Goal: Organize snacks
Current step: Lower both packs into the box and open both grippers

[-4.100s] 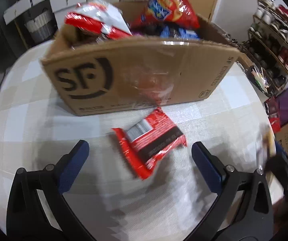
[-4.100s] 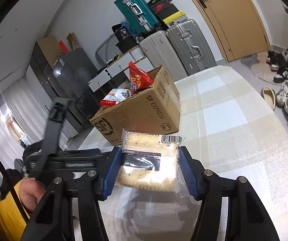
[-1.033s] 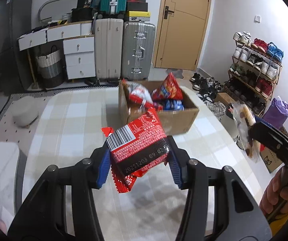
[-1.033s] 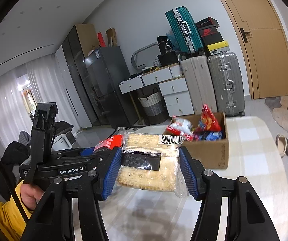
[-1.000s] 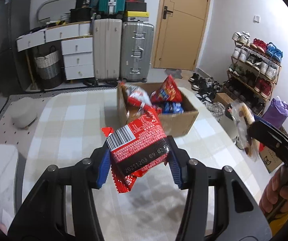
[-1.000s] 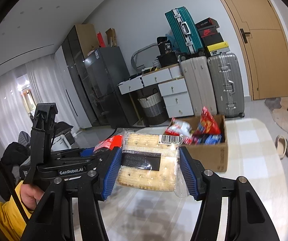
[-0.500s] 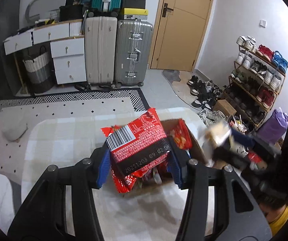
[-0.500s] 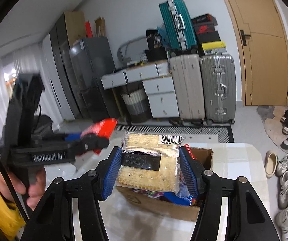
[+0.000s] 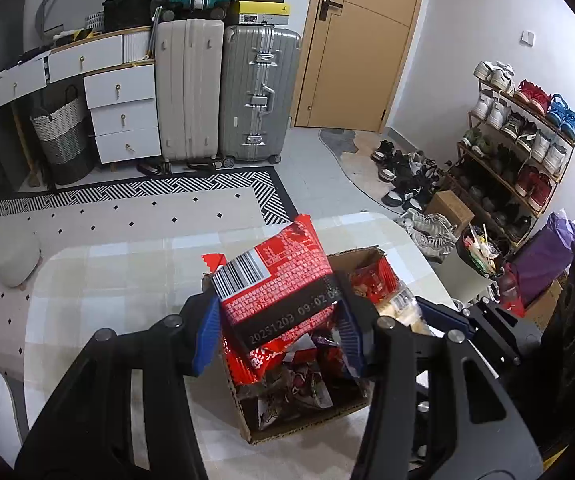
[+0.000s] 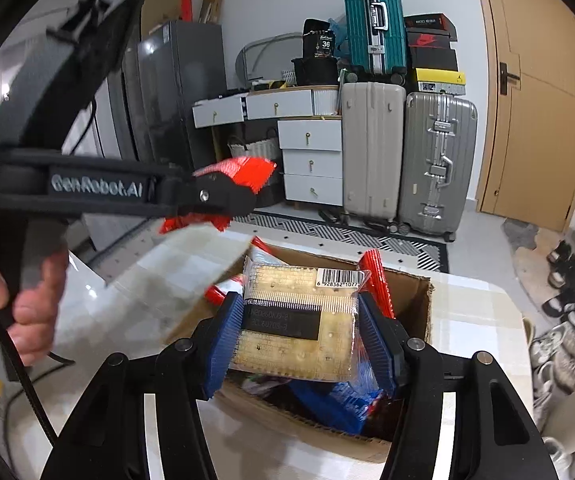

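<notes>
My left gripper is shut on a red snack packet with a barcode and holds it over the open cardboard box on the checked table. The box holds several snack bags. My right gripper is shut on a clear cracker pack and holds it over the same box. The right gripper also shows in the left wrist view, close on the right. The left gripper shows in the right wrist view, above left, with the red packet in it.
The checked table reaches left of the box; its rounded far edge lies just beyond. Suitcases, white drawers and a door stand at the back. A shoe rack is on the right. A hand holds the left gripper.
Both grippers have moved forward from well short of the box to directly over its open top, each still holding its snack. They have come close together.
</notes>
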A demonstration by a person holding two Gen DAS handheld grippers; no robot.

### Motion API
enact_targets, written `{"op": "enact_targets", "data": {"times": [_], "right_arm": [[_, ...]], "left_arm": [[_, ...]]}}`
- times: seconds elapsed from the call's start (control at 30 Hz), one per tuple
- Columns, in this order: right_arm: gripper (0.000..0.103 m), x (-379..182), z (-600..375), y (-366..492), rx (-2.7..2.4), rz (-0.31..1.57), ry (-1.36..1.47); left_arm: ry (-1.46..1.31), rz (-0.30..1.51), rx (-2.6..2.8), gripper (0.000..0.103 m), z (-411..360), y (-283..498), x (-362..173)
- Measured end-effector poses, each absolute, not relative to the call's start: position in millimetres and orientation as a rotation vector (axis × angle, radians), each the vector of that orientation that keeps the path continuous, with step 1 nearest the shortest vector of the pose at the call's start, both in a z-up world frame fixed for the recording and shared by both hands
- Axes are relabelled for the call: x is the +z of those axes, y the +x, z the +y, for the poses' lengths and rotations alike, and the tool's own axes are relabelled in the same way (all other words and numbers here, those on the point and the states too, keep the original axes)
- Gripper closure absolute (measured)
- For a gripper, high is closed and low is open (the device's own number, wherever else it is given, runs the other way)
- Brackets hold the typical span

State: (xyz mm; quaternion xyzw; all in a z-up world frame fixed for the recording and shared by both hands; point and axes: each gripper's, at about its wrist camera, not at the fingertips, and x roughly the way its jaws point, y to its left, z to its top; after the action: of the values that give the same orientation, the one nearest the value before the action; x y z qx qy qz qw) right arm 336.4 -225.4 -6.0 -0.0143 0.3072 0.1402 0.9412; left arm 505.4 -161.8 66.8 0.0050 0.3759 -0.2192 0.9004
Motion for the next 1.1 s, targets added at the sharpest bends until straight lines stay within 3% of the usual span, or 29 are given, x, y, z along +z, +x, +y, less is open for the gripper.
{"op": "enact_targets", "data": {"times": [0.3, 0.77, 0.83, 0.9, 1.1], "right_arm": [[0.045, -37.2, -208.6, 339.2, 0.31, 0.62, -0.204], [0.043, -30.9, -232.6, 315.0, 0.291, 0.574, -0.091], [0.04, -26.2, -240.0, 304.6, 0.277, 0.556, -0.039], [0.03, -22.0, -245.1, 295.2, 0.274, 0.539, 0.003], [0.03, -16.2, -256.4, 268.8, 0.261, 0.505, 0.066]], "left_arm": [[0.025, 0.779, -0.456, 0.055, -171.0, 507.9, 50.1], [0.059, 0.79, -0.475, 0.055, -187.6, 493.3, 41.0], [0.065, 0.8, -0.482, 0.055, -191.4, 493.2, 38.2], [0.075, 0.807, -0.488, 0.055, -196.4, 492.8, 34.8], [0.103, 0.842, -0.504, 0.055, -214.8, 486.5, 20.8]]}}
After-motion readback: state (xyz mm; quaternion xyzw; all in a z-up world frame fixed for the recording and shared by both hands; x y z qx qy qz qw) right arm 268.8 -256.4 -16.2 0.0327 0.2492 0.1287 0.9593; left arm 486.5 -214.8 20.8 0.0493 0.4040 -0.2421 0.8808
